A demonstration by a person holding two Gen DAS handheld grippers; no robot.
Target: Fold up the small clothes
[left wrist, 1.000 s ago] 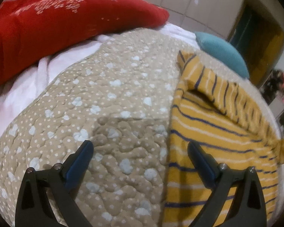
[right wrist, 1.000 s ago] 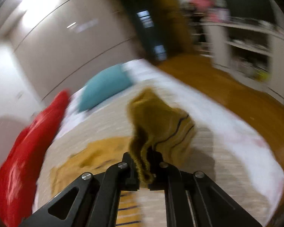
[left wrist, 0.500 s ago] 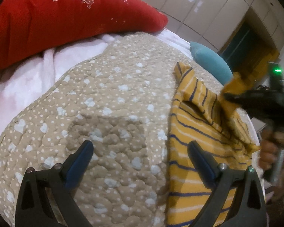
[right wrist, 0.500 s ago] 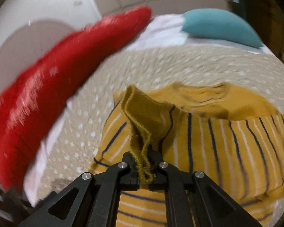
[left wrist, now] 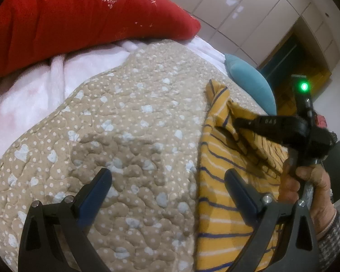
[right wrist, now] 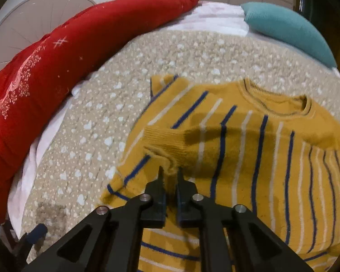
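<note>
A mustard sweater (right wrist: 249, 158) with navy and white stripes lies flat on the beige quilt (left wrist: 124, 136), neck toward the teal pillow. Its sleeve (right wrist: 170, 140) is folded across the chest. My right gripper (right wrist: 170, 170) is low over the sweater with the sleeve's edge still pinched between its tips, and the jaws are just starting to open. In the left wrist view the right gripper (left wrist: 235, 122) reaches in from the right, held by a hand (left wrist: 306, 185). My left gripper (left wrist: 167, 173) stands wide open above the quilt at the sweater's (left wrist: 219, 204) left edge, holding nothing.
A big red quilted cushion (left wrist: 79, 18) runs along the far side of the bed, over a pale pink sheet (left wrist: 34, 86). A teal pillow (right wrist: 287, 27) lies beyond the sweater's neck. White wardrobe doors (left wrist: 249, 11) stand behind the bed.
My right gripper swung down from the air with the sleeve and laid it across the sweater's chest, coming into the left wrist view. The left gripper stayed open over the same spot.
</note>
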